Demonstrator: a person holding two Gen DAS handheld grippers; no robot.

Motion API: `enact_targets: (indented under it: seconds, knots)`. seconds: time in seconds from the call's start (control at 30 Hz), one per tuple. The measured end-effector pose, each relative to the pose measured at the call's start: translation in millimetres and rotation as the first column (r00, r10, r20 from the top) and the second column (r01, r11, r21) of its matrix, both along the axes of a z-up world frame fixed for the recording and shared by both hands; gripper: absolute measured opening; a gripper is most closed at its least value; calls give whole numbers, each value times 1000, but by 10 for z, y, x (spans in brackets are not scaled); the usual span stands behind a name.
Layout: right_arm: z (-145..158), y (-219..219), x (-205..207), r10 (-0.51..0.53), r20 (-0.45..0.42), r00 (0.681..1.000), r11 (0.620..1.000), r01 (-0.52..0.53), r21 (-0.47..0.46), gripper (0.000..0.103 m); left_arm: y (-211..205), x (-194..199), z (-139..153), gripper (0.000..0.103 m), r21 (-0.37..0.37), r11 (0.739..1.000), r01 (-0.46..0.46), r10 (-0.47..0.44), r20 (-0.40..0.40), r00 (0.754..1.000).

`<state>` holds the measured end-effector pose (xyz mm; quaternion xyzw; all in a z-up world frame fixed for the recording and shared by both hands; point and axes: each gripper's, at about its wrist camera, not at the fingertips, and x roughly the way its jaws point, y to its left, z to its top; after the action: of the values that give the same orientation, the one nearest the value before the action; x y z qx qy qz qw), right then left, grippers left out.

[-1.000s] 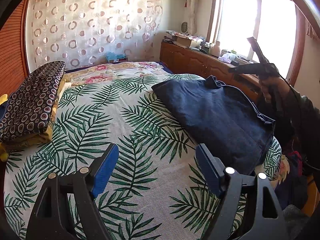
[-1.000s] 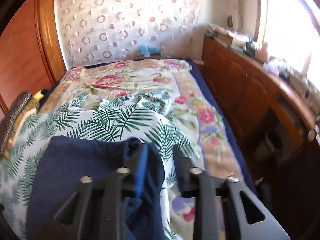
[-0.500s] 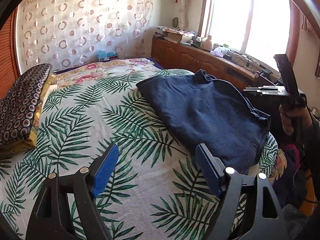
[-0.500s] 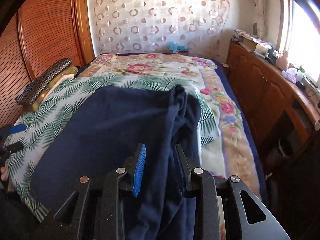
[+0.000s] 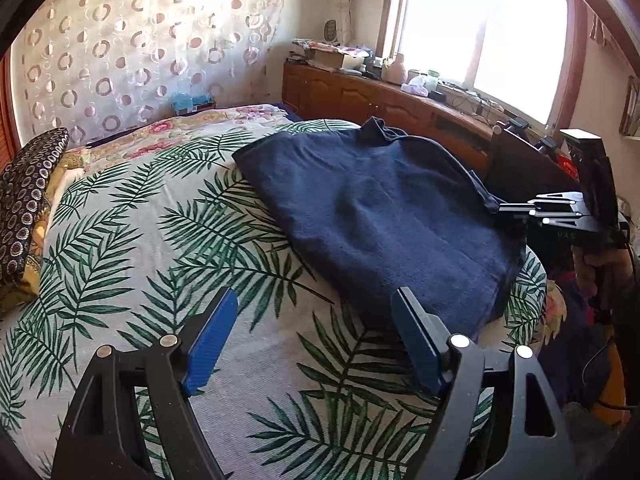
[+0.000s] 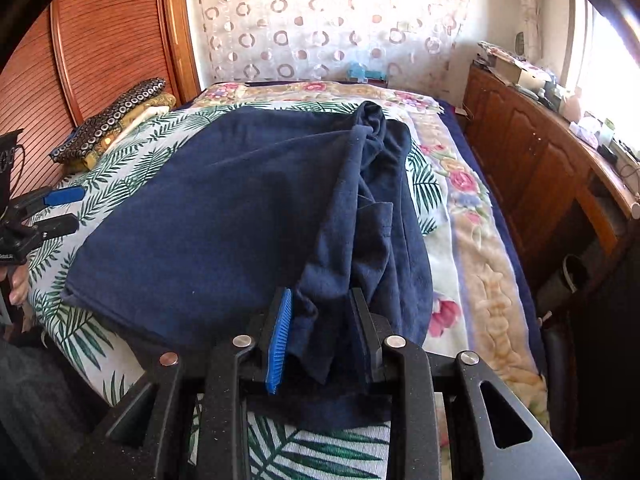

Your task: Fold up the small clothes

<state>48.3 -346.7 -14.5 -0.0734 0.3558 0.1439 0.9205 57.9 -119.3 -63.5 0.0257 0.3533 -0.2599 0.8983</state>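
Navy garment (image 6: 224, 216) flat on bed (image 5: 168, 216) | right claw (image 6: 320, 332) level, clamped on its bunched edge | left claw (image 5: 312, 340) wide, empty, just beside hem

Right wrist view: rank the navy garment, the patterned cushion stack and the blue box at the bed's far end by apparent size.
1. Navy garment, largest, though nearest the camera.
2. Patterned cushion stack.
3. Blue box, smallest, but farthest, so true size is unsure.
The right claw is shut on the navy garment.
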Motion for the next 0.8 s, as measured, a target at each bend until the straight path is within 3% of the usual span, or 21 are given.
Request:
enact_targets:
  seconds: [0.2,0.37,0.6,0.7,0.77,0.8]
  knots:
    - [208,-214,-254,-86,88,992,995,82,53,2,-87,-34,-36,80,8,1000,24,-24,-14,1000]
    - [109,-279,-274,-108,45,993,993,105,58,2,-147,-53,-54,80,11,999,43,-43,-24,999]
    - [155,-237,-199,-126,63,990,991,124,40,3,-172,-66,-60,80,9,999,49,-48,-33,998]
    - [94,-185,-180,-139,68,988,990,137,36,16,-178,-78,-56,80,2,999,50,-50,-35,998]
    - [33,-197,-165,-150,63,987,988,148,40,51,-180,-92,-41,80,-11,998,60,-61,-32,998]
    - [6,-202,-153,-149,55,987,988,147,45,55,-183,-101,-37,80,-18,997,69,-69,-34,997]
